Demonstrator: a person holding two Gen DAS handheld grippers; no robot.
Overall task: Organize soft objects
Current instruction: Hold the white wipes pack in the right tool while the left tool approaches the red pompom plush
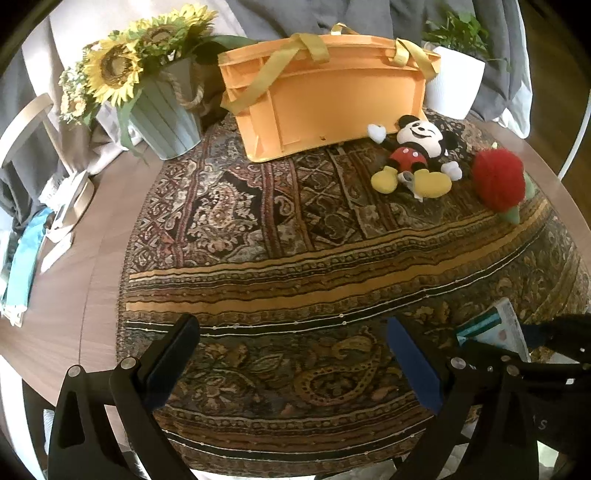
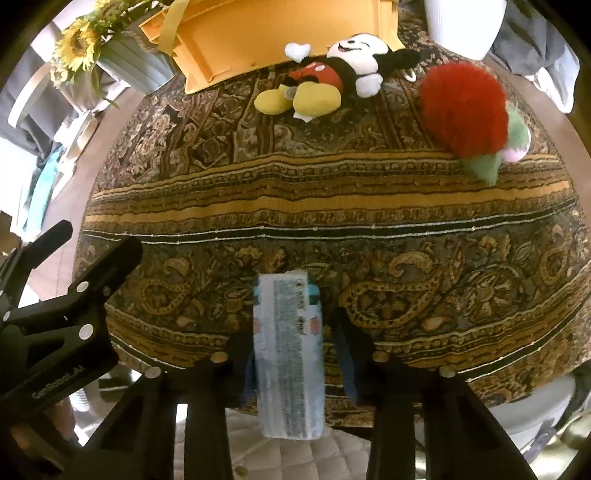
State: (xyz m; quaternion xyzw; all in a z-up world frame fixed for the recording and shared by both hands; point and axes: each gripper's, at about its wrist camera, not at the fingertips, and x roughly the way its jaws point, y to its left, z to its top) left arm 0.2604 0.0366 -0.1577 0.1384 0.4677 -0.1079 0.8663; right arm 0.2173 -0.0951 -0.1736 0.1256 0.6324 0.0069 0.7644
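I am gripping a soft tissue pack (image 2: 290,354) lengthwise between my right tongs (image 2: 291,332), while my left tongs (image 1: 291,343) are hanging wide open and empty. Ahead, the Mickey plush (image 2: 332,74) and red pompom toy (image 2: 463,110) are lying before the orange basket (image 2: 280,33); I am judging a high carry clears them.

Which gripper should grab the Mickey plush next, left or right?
Left. The left gripper is open and empty, while the right gripper is shut on a tissue pack. The Mickey plush lies free beside the orange basket.
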